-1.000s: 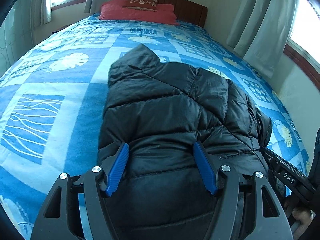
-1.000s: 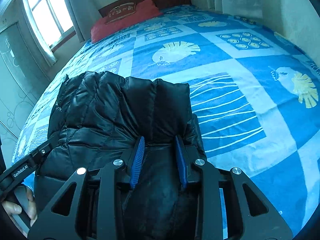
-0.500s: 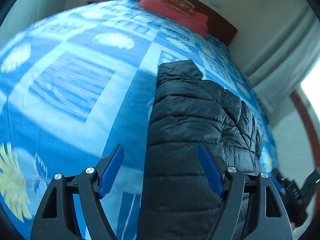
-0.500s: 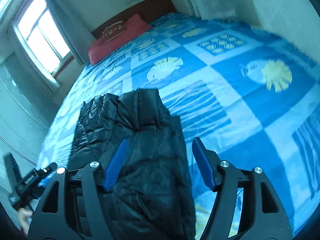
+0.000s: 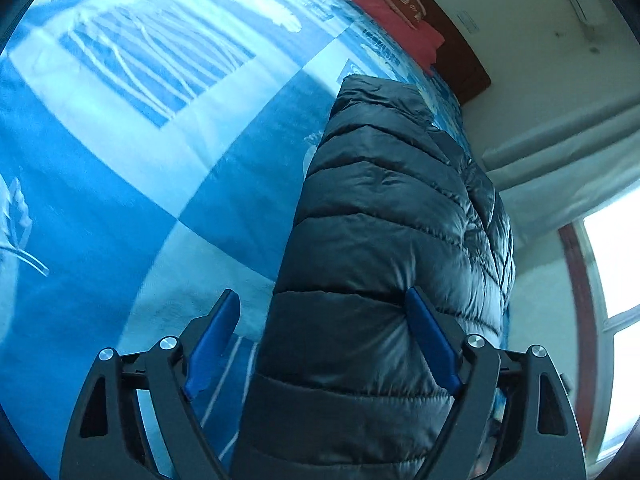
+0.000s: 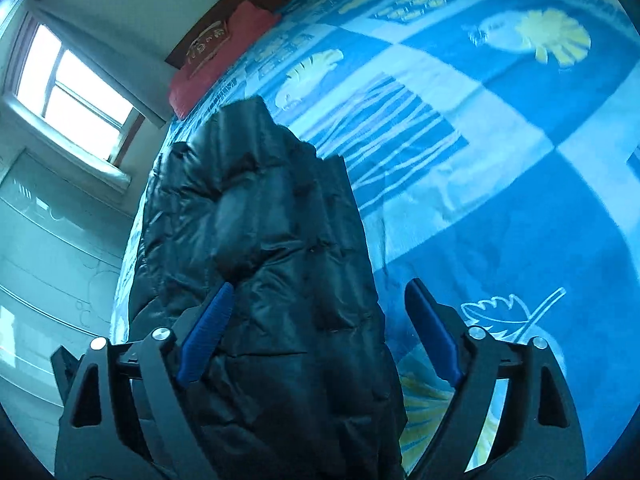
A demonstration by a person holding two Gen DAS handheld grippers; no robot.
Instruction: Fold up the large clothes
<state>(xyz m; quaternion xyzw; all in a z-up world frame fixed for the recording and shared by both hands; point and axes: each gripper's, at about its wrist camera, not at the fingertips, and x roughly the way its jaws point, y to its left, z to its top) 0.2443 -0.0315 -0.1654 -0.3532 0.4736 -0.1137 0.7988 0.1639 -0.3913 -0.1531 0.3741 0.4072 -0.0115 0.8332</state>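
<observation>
Both views have rolled; left gripper (image 5: 324,340) and right gripper (image 6: 320,332) just spread wide, releasing the glossy quilted jacket (image 5: 384,248).

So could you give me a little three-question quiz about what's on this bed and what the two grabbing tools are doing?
1. True or false: the black puffer jacket lies on a blue patterned bedspread.
2. What colour is the pillow at the head of the bed? A) green B) red C) white
3. Fill in: the fingers of the left gripper and those of the right gripper have just been opening and now stand wide ____.

Key:
1. True.
2. B.
3. Open. On each gripper only one finger lies against the jacket and the other is over the bedspread, so neither is clamped on it.
</observation>
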